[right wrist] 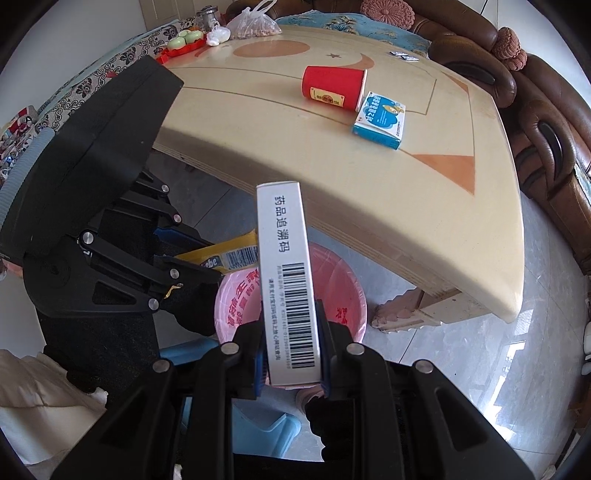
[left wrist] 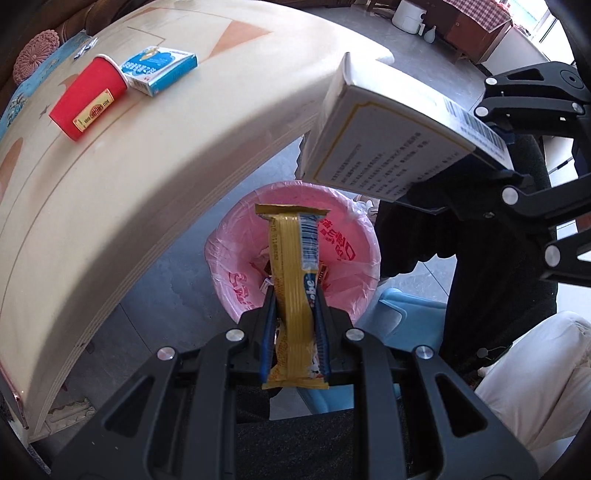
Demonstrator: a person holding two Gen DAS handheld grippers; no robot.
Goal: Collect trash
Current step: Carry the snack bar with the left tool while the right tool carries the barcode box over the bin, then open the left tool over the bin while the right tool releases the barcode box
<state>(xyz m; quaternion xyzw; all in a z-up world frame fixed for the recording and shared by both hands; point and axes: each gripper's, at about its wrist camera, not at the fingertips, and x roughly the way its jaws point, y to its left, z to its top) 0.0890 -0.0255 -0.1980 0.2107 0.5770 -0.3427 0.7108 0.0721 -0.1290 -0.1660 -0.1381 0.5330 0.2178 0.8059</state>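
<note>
My left gripper [left wrist: 295, 317] is shut on a yellow snack wrapper [left wrist: 295, 266] and holds it over the pink-lined trash bin [left wrist: 354, 236] on the floor. My right gripper [right wrist: 291, 332] is shut on a white medicine box [right wrist: 288, 266] with a barcode, also above the bin [right wrist: 343, 288]. The box shows in the left wrist view [left wrist: 388, 125] at the upper right. The wrapper shows in the right wrist view [right wrist: 225, 256]. A red paper cup [left wrist: 86, 98] lies on its side beside a blue medicine box [left wrist: 160, 70] on the beige table [left wrist: 207, 122].
The table edge [right wrist: 406, 229] overhangs next to the bin. A brown sofa [right wrist: 546, 122] stands behind the table. A plastic bag [right wrist: 255, 22] and small items sit at the table's far end. A blue stool [left wrist: 410, 317] is beside the bin.
</note>
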